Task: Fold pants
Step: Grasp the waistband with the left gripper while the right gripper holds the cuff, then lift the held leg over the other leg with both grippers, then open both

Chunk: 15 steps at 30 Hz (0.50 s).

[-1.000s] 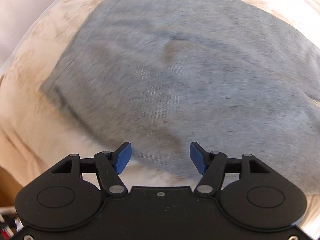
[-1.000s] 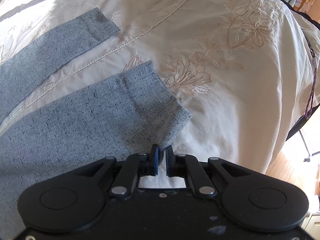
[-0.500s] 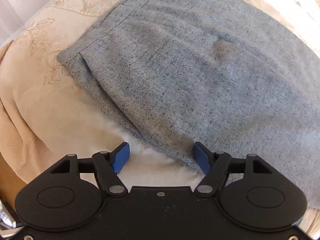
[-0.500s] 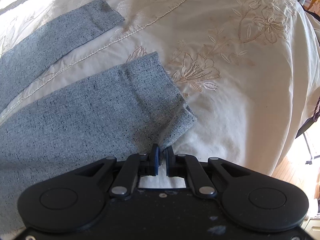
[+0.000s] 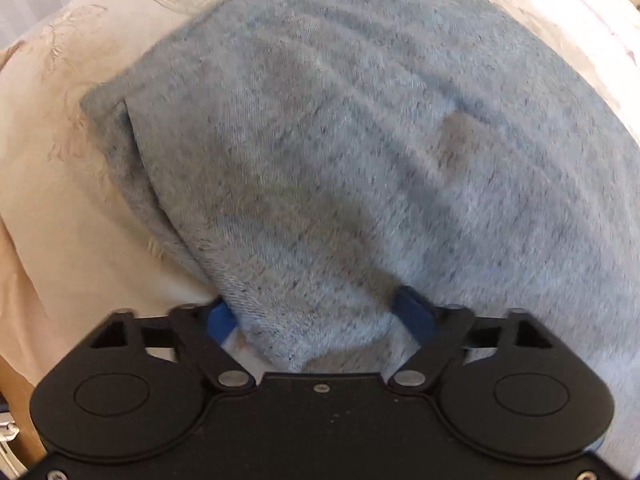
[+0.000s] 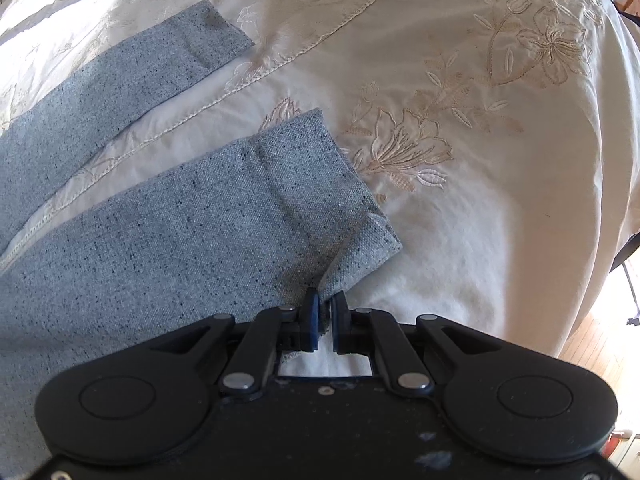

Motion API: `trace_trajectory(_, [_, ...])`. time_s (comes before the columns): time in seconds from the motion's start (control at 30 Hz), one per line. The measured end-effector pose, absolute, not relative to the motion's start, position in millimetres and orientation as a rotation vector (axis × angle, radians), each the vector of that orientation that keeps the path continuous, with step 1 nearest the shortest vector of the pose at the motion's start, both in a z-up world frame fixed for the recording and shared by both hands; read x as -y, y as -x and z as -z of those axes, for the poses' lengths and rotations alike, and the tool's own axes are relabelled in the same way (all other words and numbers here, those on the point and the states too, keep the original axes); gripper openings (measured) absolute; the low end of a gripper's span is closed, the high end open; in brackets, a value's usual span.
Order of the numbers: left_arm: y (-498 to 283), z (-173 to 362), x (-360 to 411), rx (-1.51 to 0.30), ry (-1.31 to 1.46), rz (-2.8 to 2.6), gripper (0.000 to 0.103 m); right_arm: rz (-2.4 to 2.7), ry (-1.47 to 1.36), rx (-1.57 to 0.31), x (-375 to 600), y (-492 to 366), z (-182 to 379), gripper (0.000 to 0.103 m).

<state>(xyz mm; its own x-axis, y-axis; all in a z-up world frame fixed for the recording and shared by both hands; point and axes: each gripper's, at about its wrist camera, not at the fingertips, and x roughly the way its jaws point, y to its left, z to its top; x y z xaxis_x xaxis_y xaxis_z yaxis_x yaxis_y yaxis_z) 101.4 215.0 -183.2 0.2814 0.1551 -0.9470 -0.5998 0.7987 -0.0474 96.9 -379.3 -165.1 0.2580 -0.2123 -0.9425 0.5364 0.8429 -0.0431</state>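
Grey-blue speckled pants lie on a cream embroidered bedspread. In the left wrist view the waist end of the pants [image 5: 360, 168] fills the frame. My left gripper [image 5: 320, 316] is open, and the near corner of the waist lies between its blue fingers [image 5: 218, 320]. In the right wrist view the near pant leg [image 6: 200, 232] runs to the left. My right gripper [image 6: 325, 312] is shut on the near corner of that leg's cuff [image 6: 352, 256], which is puckered. The far leg [image 6: 120, 92] lies flat beyond it.
The bedspread [image 6: 460, 80] has flower embroidery and a stitched seam. It falls away at the right, where a wooden floor [image 6: 608, 344] shows. In the left wrist view the bedspread's edge [image 5: 48, 216] drops off at the left.
My left gripper has moved forward onto the waist, so the fabric corner now lies between its open fingers. My right gripper stays shut on the cuff, which has shifted slightly.
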Motion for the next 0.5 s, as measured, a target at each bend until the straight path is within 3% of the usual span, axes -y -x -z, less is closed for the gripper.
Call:
trace_trajectory(0.03, [-106.1,175.7,-215.1,-1.18,0.423,-0.554,0.037,0.508,-0.331,-1.191,382.5,-97.3,160.5,0.006])
trace_trajectory(0.07, [-109.8,168.7,-216.1,-1.186,0.412,-0.567,0.026,0.497,-0.348,-1.174,384.8,-97.5,154.9,0.006])
trace_trajectory(0.17, [-111.5,141.4,-222.8,-1.144,0.471,-0.548,0.021,0.451,-0.396,-1.113,389.4,-99.2,132.1,0.006])
trace_trajectory(0.5, [-95.9,56.4,-223.9,-0.989,0.473,-0.508,0.019,0.322,-0.483,-0.922,405.8,-115.5,54.1,0.005])
